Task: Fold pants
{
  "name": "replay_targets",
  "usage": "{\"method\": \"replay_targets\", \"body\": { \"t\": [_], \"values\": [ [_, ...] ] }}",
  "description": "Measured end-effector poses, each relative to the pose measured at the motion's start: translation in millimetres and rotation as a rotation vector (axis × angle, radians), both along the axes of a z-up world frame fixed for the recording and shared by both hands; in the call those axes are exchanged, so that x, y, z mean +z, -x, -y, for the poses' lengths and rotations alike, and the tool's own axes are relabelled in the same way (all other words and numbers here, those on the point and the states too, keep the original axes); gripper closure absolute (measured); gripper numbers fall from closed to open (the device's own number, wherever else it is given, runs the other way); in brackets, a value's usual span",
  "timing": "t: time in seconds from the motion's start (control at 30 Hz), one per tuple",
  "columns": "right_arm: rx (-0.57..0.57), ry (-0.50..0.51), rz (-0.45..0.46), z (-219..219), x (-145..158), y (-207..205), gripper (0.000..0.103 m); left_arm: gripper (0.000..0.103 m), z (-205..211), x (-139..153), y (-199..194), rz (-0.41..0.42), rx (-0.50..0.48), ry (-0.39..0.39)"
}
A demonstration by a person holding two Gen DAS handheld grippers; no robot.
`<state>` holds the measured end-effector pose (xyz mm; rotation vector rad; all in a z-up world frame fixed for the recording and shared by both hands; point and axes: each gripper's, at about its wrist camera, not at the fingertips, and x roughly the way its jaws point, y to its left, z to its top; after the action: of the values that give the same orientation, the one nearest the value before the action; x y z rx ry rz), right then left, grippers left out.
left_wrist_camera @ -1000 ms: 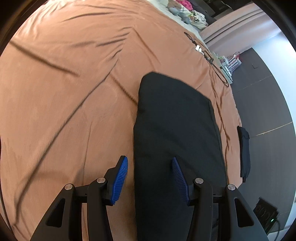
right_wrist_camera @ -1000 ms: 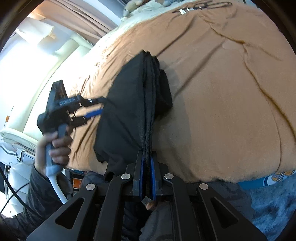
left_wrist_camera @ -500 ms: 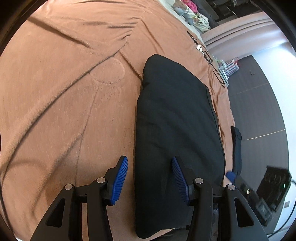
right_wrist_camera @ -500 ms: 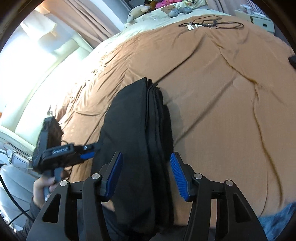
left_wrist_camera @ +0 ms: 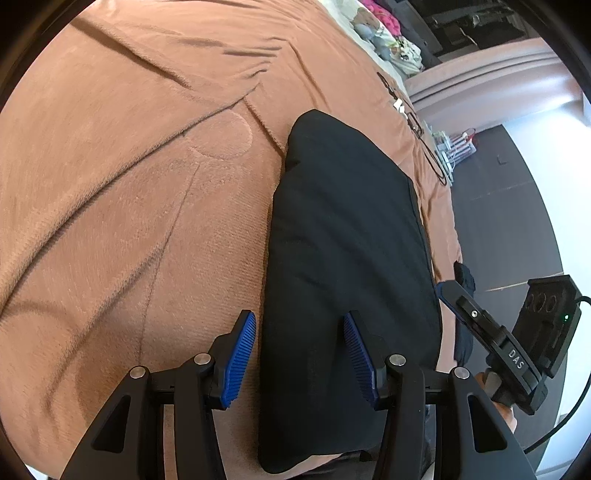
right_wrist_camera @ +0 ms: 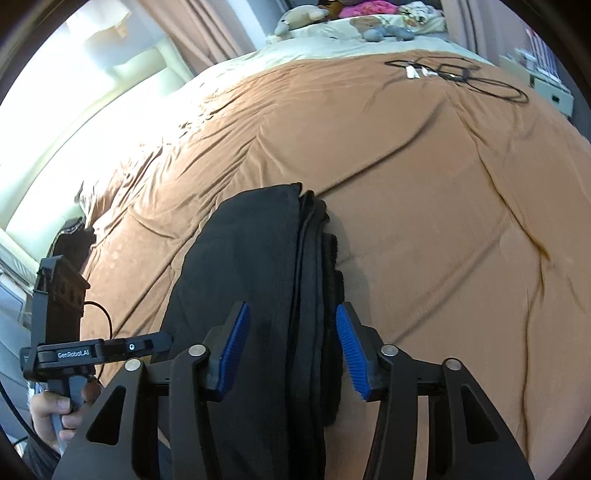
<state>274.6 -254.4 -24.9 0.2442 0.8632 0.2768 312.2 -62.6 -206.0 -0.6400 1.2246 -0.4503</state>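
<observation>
The black pants (left_wrist_camera: 347,258) lie folded in a long flat stack on the brown bedspread (left_wrist_camera: 129,203), near the bed's front edge. In the right wrist view the pants (right_wrist_camera: 255,288) show their layered fold edges on the right side. My left gripper (left_wrist_camera: 299,354) is open and empty, its blue pads straddling the pants' left edge from above. My right gripper (right_wrist_camera: 291,350) is open and empty above the near end of the pants. The left gripper also shows in the right wrist view (right_wrist_camera: 162,338), and the right gripper in the left wrist view (left_wrist_camera: 443,290).
Black cables (right_wrist_camera: 450,75) and a small white item lie on the far part of the bed. Stuffed toys and pillows (right_wrist_camera: 354,26) sit at the head. A dark cloth (left_wrist_camera: 465,277) hangs at the bed's right edge above dark floor. Curtains and a bright window stand left.
My right gripper has let go of the pants' edge and opened, then pulled back and up. The pants now rest flat. My left gripper stayed open and shifted slightly.
</observation>
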Motion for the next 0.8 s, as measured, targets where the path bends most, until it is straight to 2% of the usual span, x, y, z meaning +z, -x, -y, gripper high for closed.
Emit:
{"method": "replay_targets", "body": {
  "t": [0.27,0.4,0.57,0.63,0.7,0.8],
  "values": [
    [0.018,0.047,0.001,-7.7,-7.7,-21.6,0.058,0.051,-1.0,-0.6,0.9,-0.003,0.010,0.011],
    [0.027,0.051,-0.010,-8.8,-10.5,-31.3,0.067,0.051,-0.8,-1.0,0.2,-0.006,0.011,0.011],
    [0.025,0.062,-0.022,-11.3,-12.1,-45.7,0.068,0.051,0.8,-1.6,-2.3,-0.008,0.012,0.010],
    [0.021,0.063,-0.037,-12.1,-14.3,-51.6,0.074,0.051,0.8,-1.8,-2.5,-0.008,0.012,0.009],
    [0.030,0.055,-0.055,-12.5,-16.4,-56.5,0.098,0.052,1.6,-1.8,-2.2,-0.008,0.012,0.006],
    [0.036,0.053,-0.047,-11.4,-13.1,-56.3,0.100,0.052,1.9,-0.5,-0.6,-0.007,0.009,0.005]
  ]
}}
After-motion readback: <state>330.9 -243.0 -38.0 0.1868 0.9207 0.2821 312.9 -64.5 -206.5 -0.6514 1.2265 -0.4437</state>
